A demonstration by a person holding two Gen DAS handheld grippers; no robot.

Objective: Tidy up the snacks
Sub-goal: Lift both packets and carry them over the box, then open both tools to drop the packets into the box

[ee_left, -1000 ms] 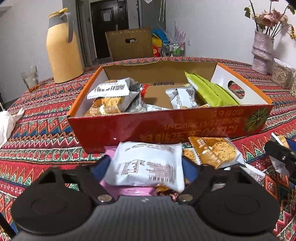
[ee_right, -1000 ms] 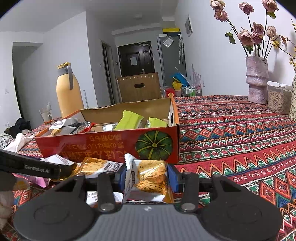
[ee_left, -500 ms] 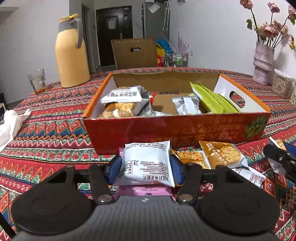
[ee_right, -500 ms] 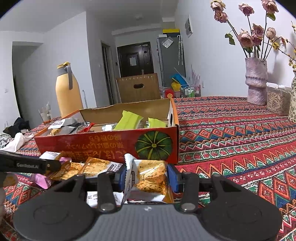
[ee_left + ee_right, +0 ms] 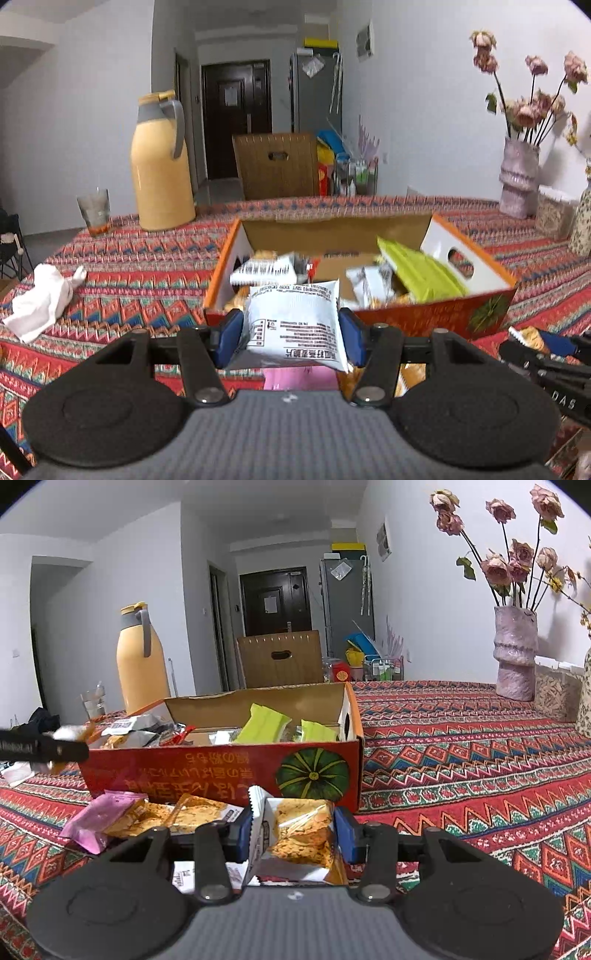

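Step in hand, by judgement: carry of a white packet (image 5: pixel 295 325) to the box (image 5: pixel 491 302). Left gripper (image 5: pixel 291 332) clamped on the packet, blue pads pressed into both side edges, packet raised off the cloth and level with the near wall of the box. Best done with a lift clear above that wall before any forward travel, then a release over the bare cardboard floor at box centre, between the white-wrapped snacks at box left and the green packets (image 5: pixel 424 269) at box right; grip kept on until the packet hangs over the opening, since a slack foil pillow slips easily. Right gripper (image 5: pixel 291 830) closed on a clear-fronted biscuit packet (image 5: pixel 299 830), low, just in front of the box's near wall by the pumpkin print (image 5: pixel 314 775); better held there until the box mouth is free, to avoid a clash of tools. White packet: puffed, glossy, sealed top edge crimped, small black print on the face. Pink packet (image 5: pixel 96 819) and orange packets (image 5: pixel 199 812) loose in front of the box, not yet stowed.
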